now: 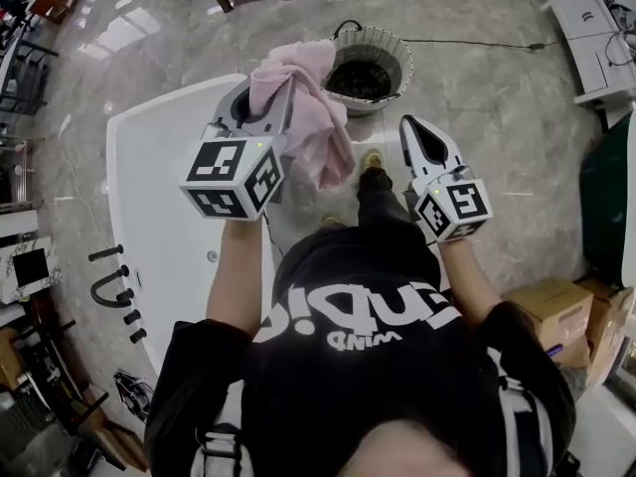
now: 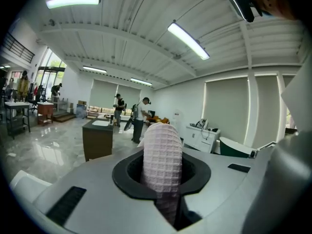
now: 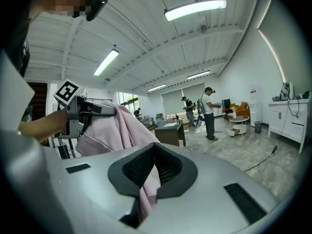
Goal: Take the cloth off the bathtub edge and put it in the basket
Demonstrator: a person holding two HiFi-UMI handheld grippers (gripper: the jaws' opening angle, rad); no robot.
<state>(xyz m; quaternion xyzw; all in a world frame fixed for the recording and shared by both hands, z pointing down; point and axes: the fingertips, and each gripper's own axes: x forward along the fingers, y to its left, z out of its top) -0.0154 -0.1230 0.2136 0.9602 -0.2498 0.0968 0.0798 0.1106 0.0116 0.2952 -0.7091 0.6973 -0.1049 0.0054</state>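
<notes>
Nearest the camera, the person in the black shirt has both arms stretched forward. The left gripper point(image 1: 260, 107) is up over the far edge of the white bathtub point(image 1: 169, 227), its claw pinching a fold of the pink waffle cloth point(image 1: 308, 107). The cloth is clear of the tub and hangs bunched from the jaws, draping down on the gripper's right side. The right gripper point(image 1: 417, 132) is level beside it, apart from the cloth, its claw pressed together on nothing. Just beyond the tub's far right corner, the woven basket point(image 1: 400, 56) stands on the marble floor point(image 1: 477, 87), and the top of the cloth overlaps its left rim in the head view
</notes>
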